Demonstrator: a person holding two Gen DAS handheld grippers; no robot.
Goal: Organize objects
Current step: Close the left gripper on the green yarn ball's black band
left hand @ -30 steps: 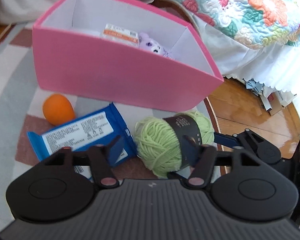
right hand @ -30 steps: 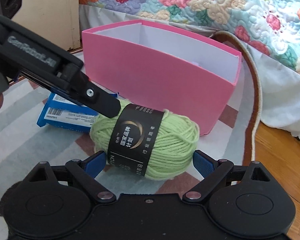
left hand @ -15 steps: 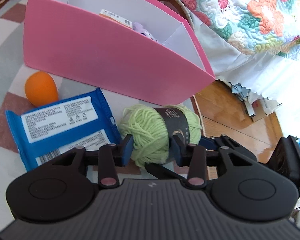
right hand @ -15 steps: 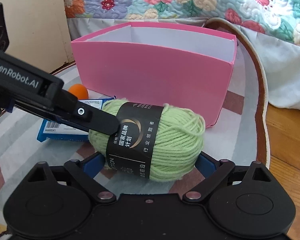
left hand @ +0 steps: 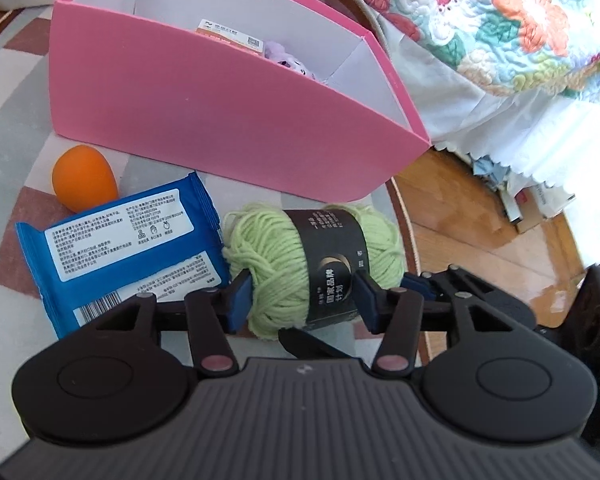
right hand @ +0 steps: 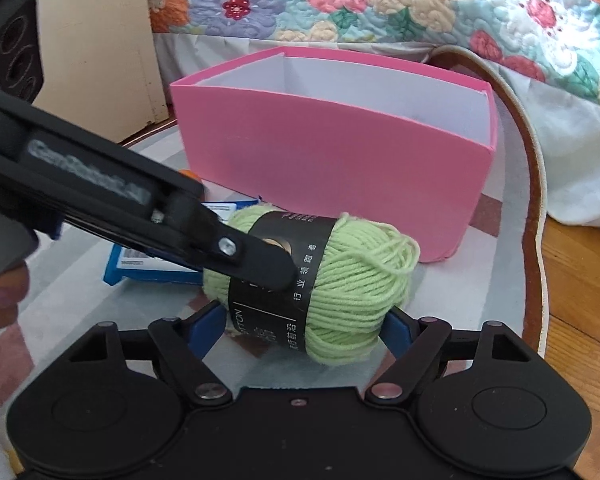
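Green yarn skein [left hand: 316, 264] with a black paper band lies on the rug [left hand: 16, 152], close to the rug's curved right edge, just in front of the pink box [left hand: 220, 120].

Left claw [left hand: 302, 298]: blue pads [left hand: 238, 294] stand on either side of the skein's near part, touching or nearly touching the yarn. Whether they actually clamp it cannot be told.

Right claw [right hand: 302, 328]: fingers spread to either side of the skein's near end, with the blue pads [right hand: 206, 330] at its flanks. Firm contact cannot be confirmed.

In the right wrist view, one black finger of the left claw lies across the skein's black band.

Blue wipes pack [left hand: 124, 252] lies flat on the rug, touching the skein's left end. Orange egg-shaped sponge [left hand: 84, 178] rests behind the pack, near the box's front wall.

Inside the pink box: a purple plush toy [left hand: 288, 58] and a white-and-orange packet [left hand: 228, 36], against the far wall.

A floral quilt [right hand: 380, 0] hangs behind the box.
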